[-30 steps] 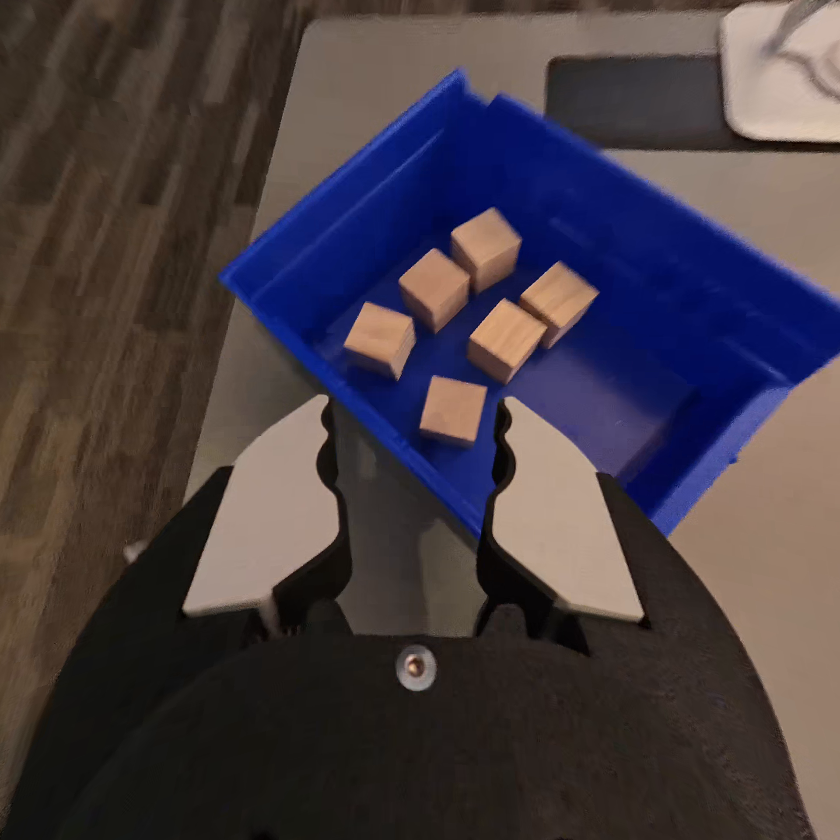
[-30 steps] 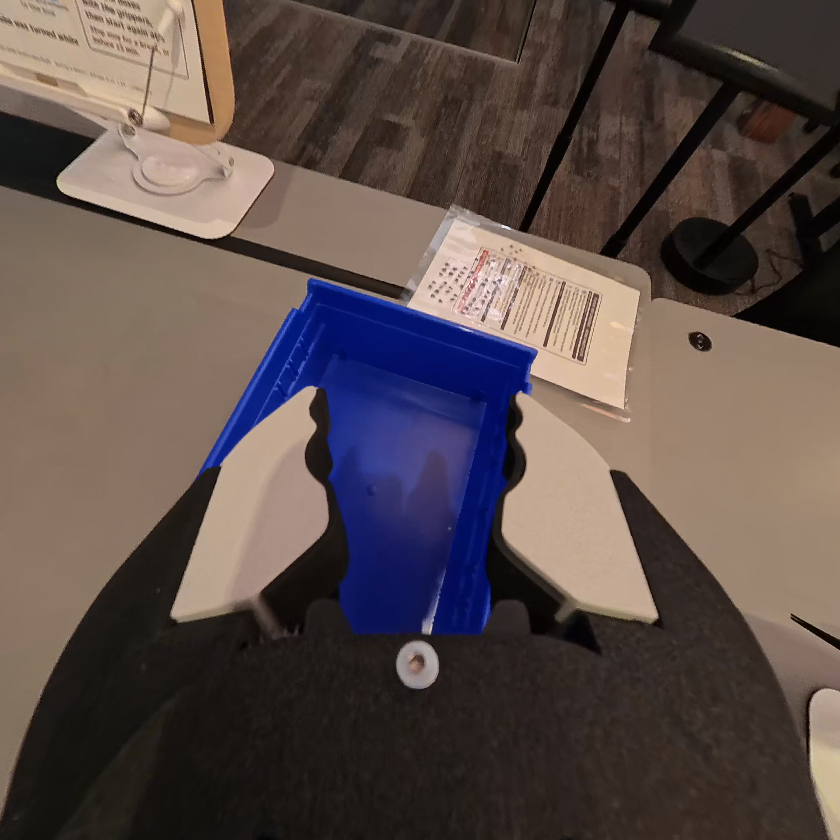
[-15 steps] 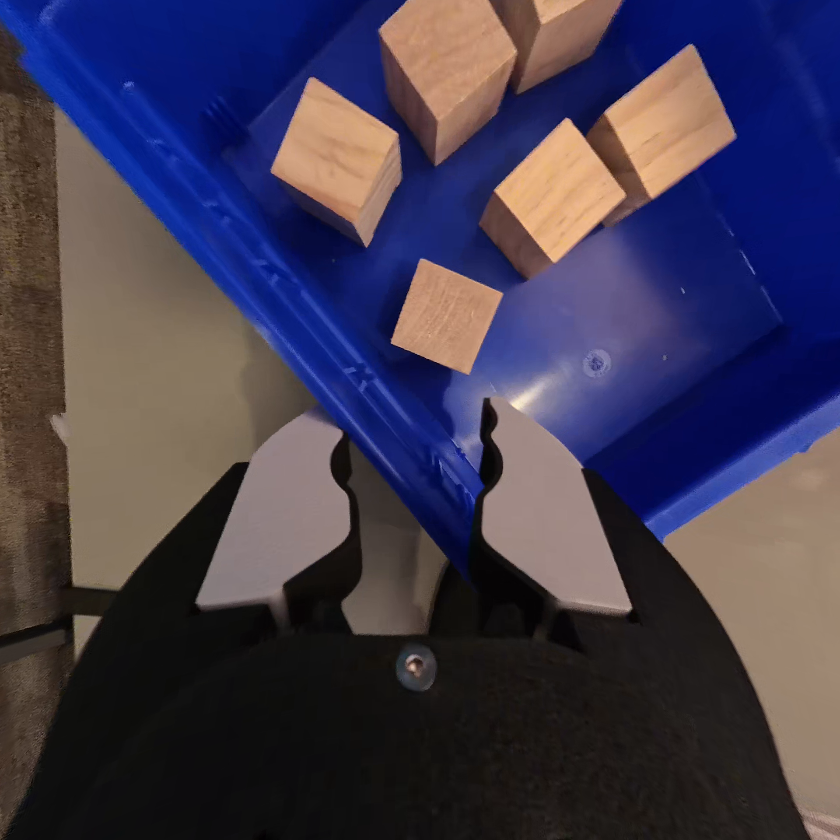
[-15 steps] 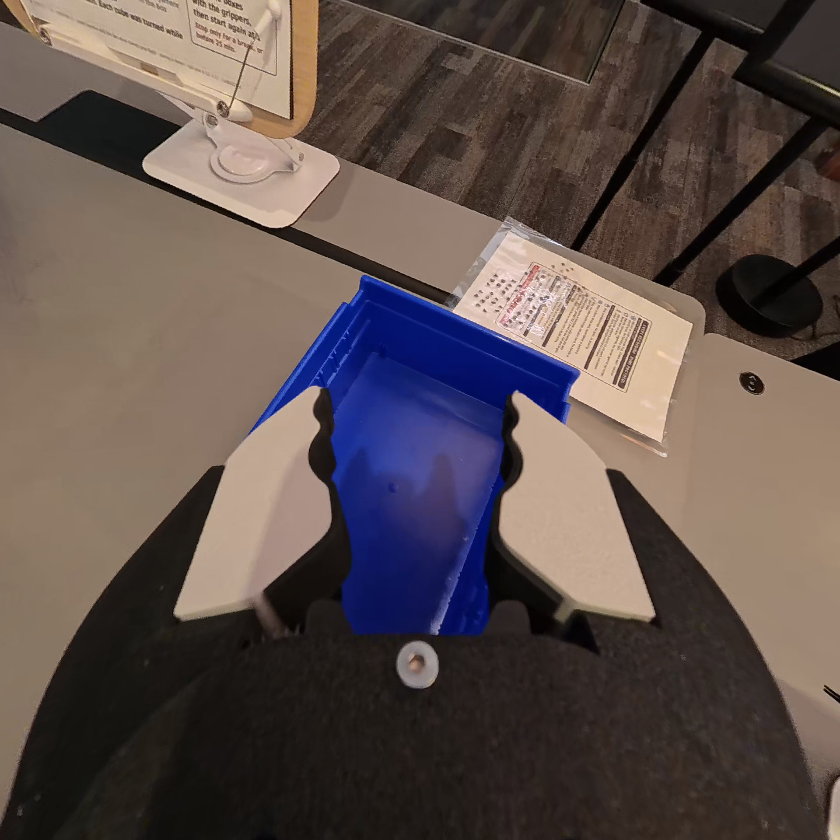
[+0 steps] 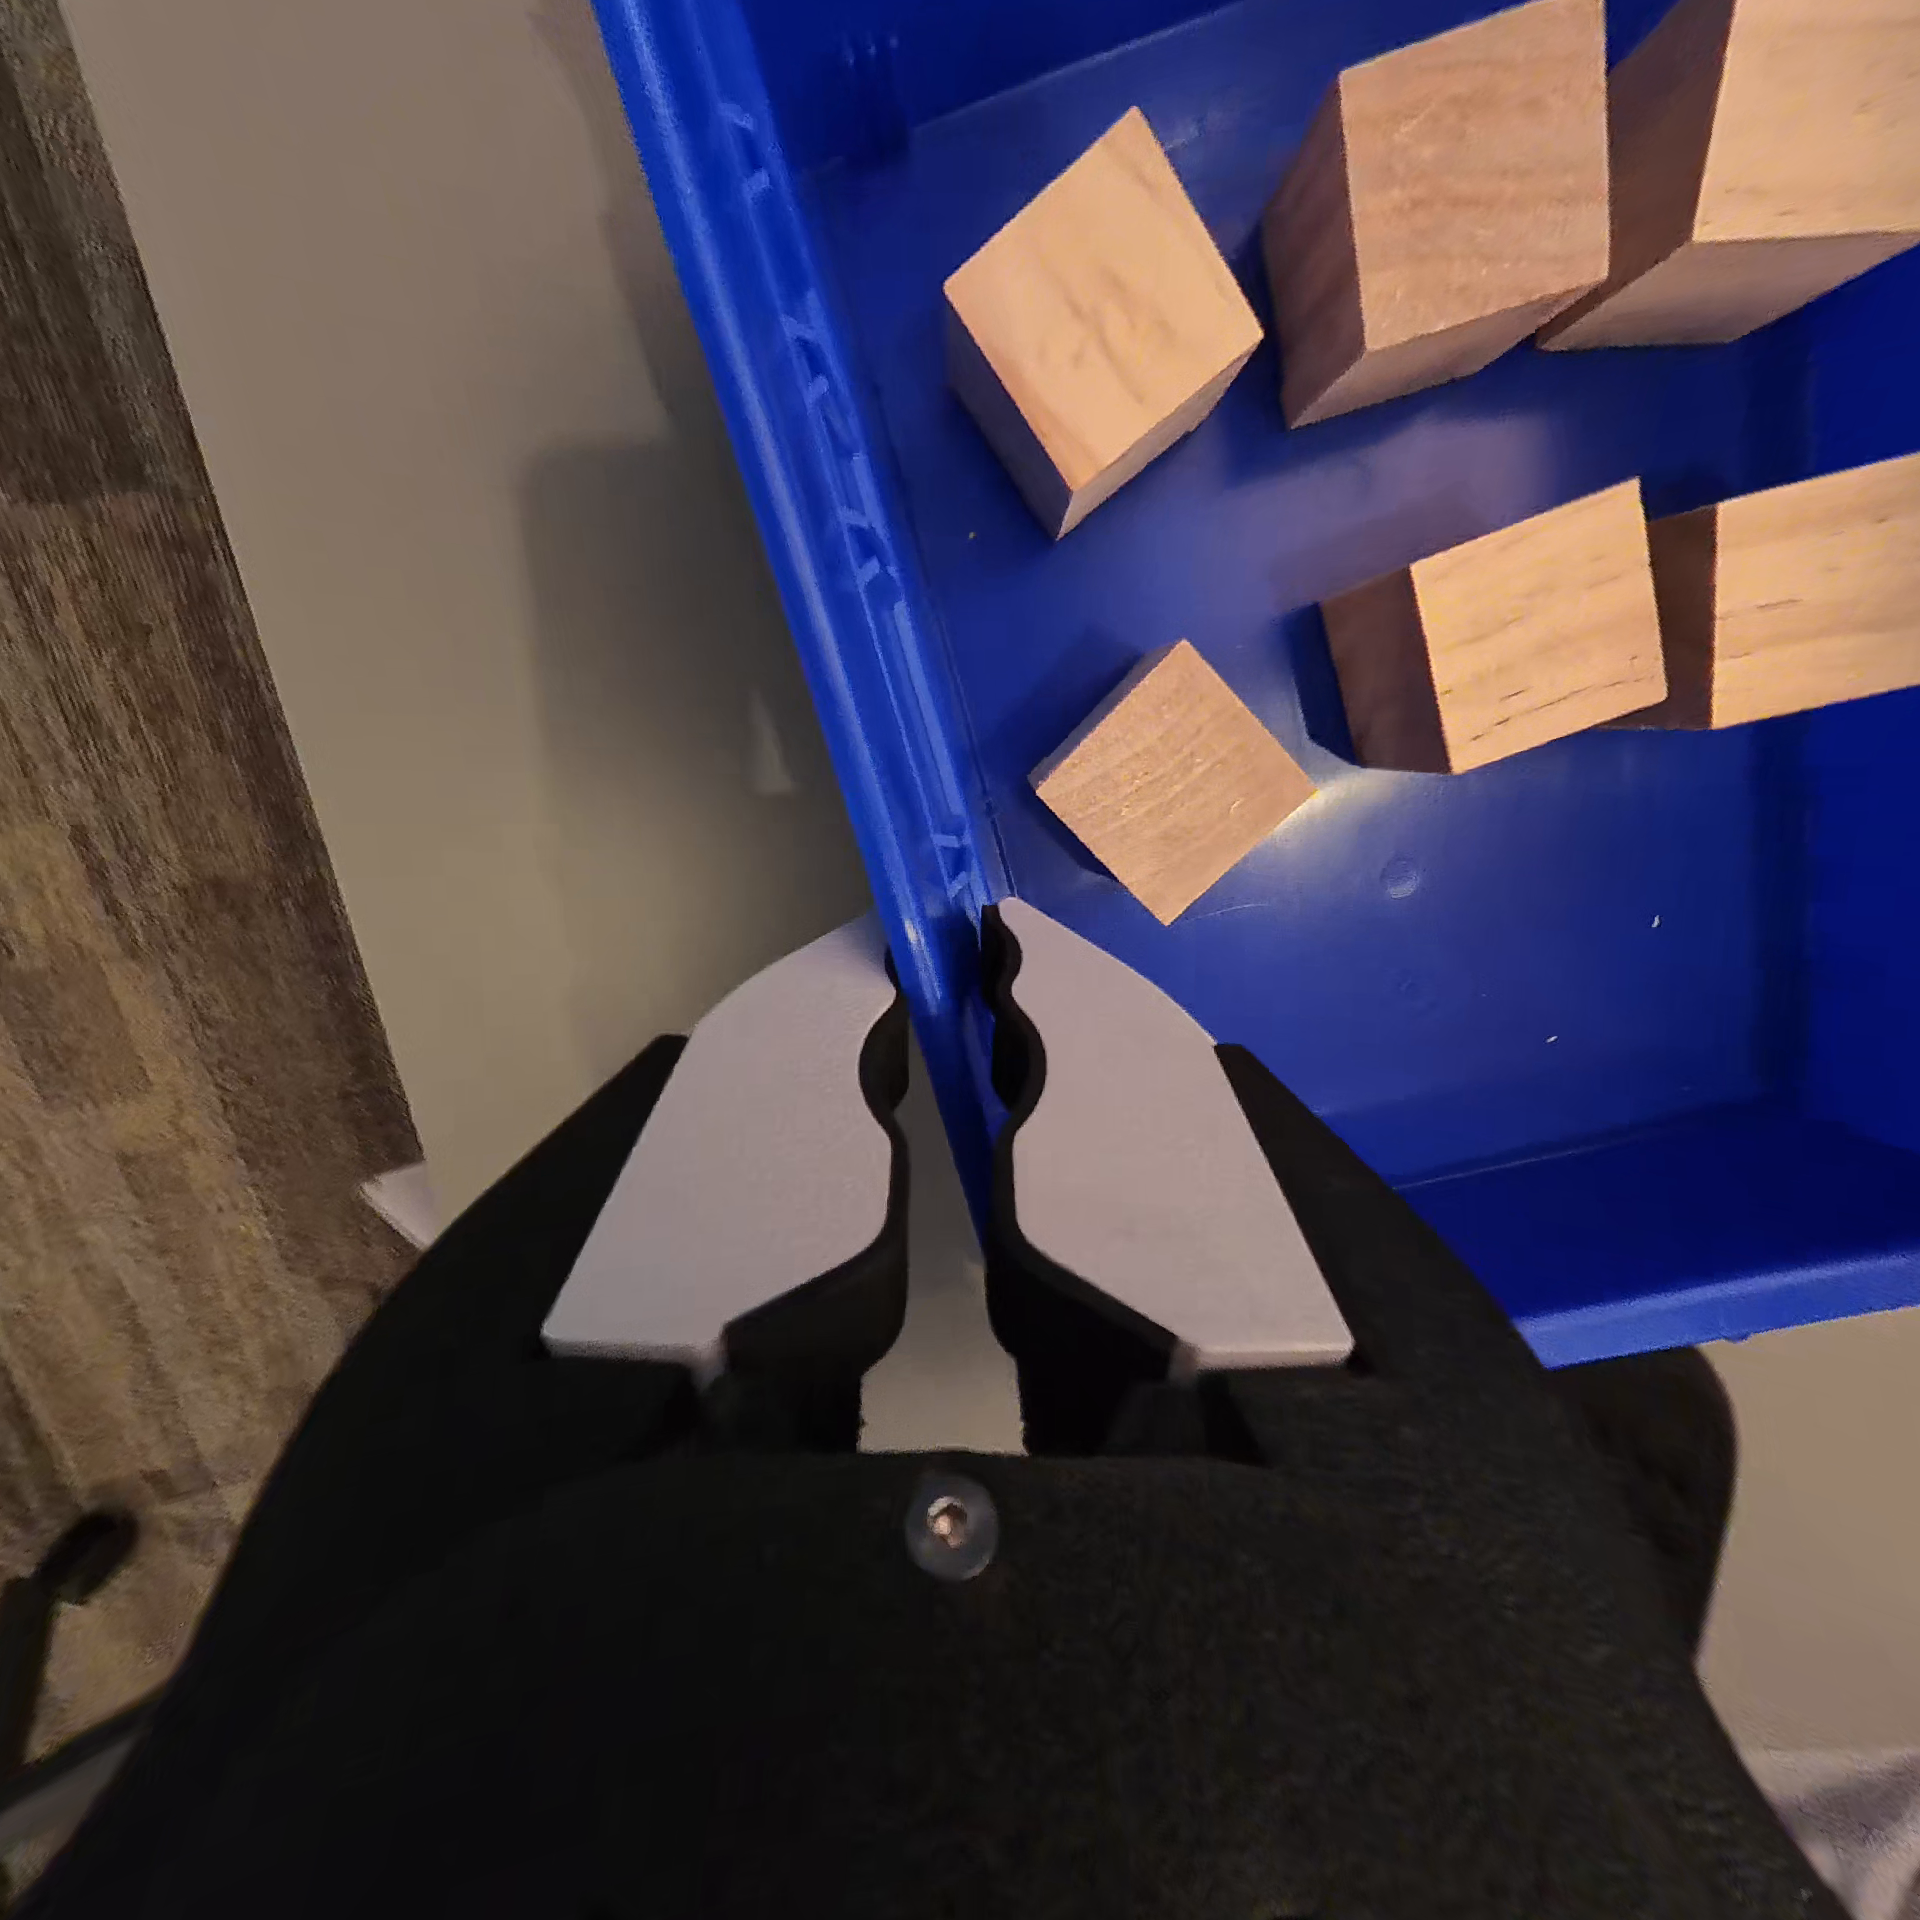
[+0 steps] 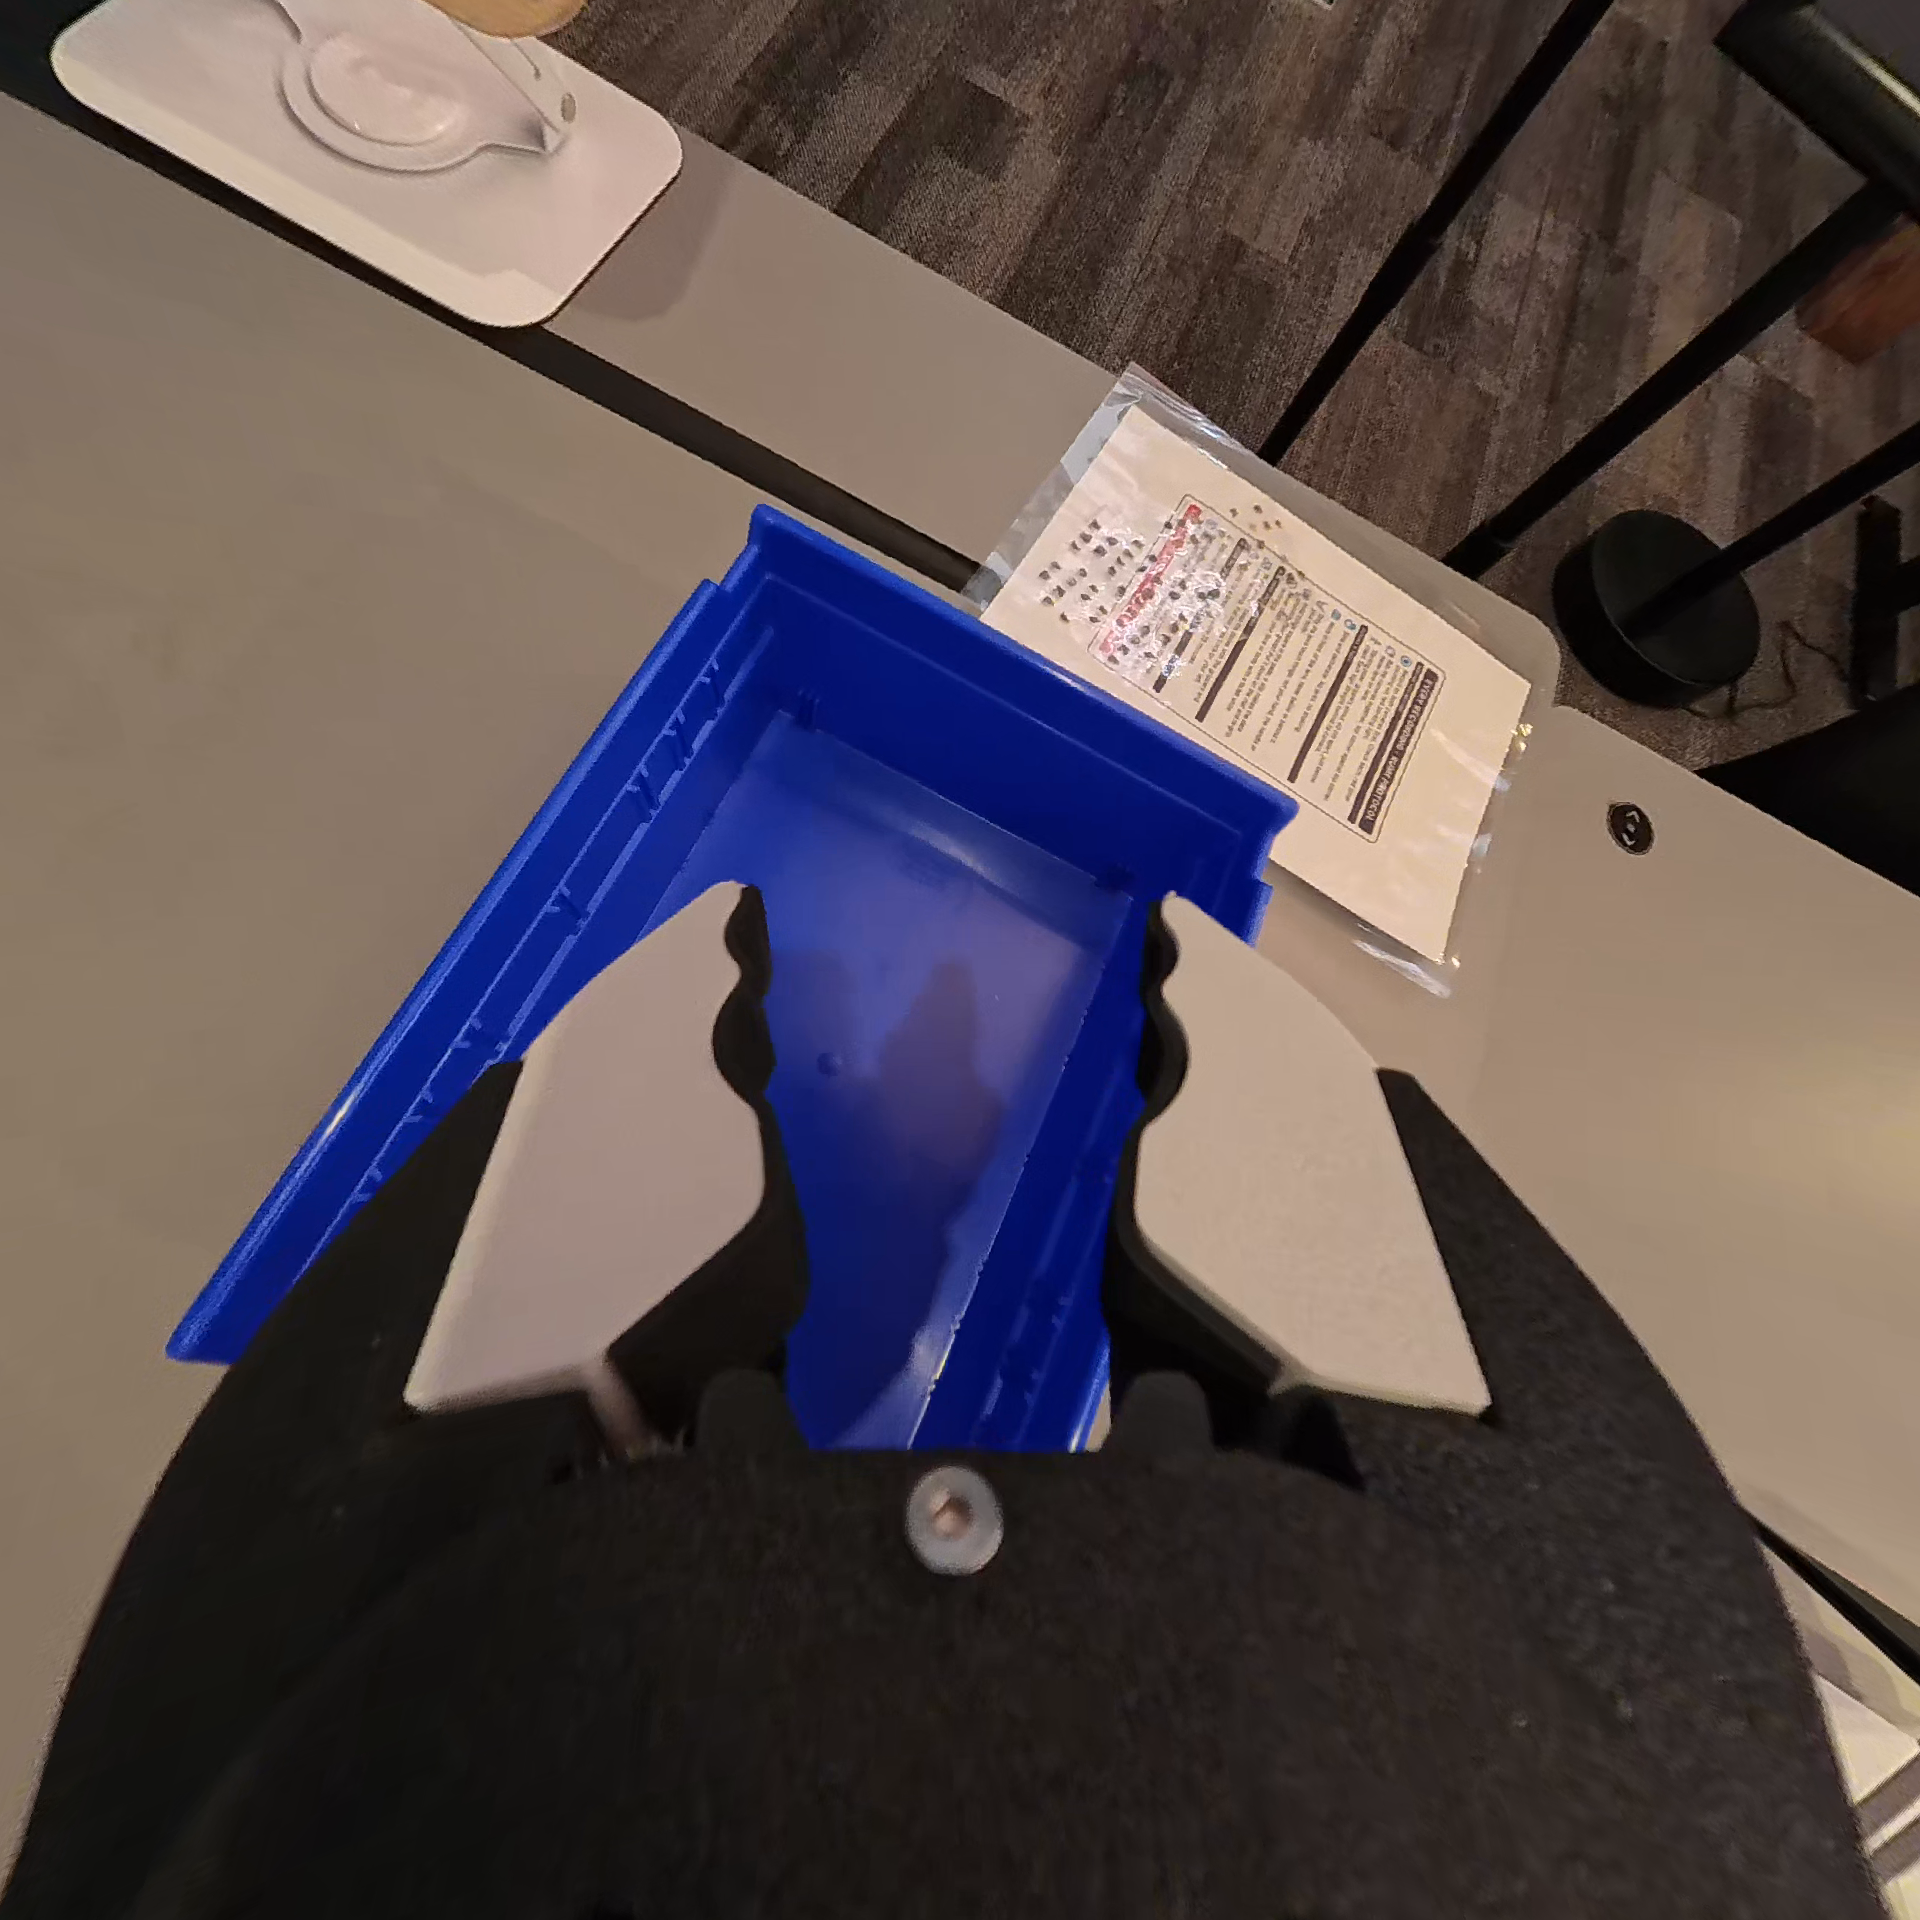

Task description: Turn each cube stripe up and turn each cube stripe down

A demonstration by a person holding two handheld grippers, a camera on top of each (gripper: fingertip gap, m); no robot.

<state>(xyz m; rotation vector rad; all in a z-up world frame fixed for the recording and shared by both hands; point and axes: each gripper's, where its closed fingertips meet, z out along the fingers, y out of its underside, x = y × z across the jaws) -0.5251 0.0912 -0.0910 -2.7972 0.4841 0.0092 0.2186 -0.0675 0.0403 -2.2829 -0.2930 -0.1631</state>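
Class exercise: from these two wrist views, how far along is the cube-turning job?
Done: nothing; no stripe shows on any wooden cube. In hand: the left gripper pinches the blue bin's wall; the right gripper hangs open over an empty bin. Left: every cube.

A printed sheet (image 6: 1262,686) in a clear plastic sleeve lies on the table (image 6: 312,623), bearing small writing and a red heading.
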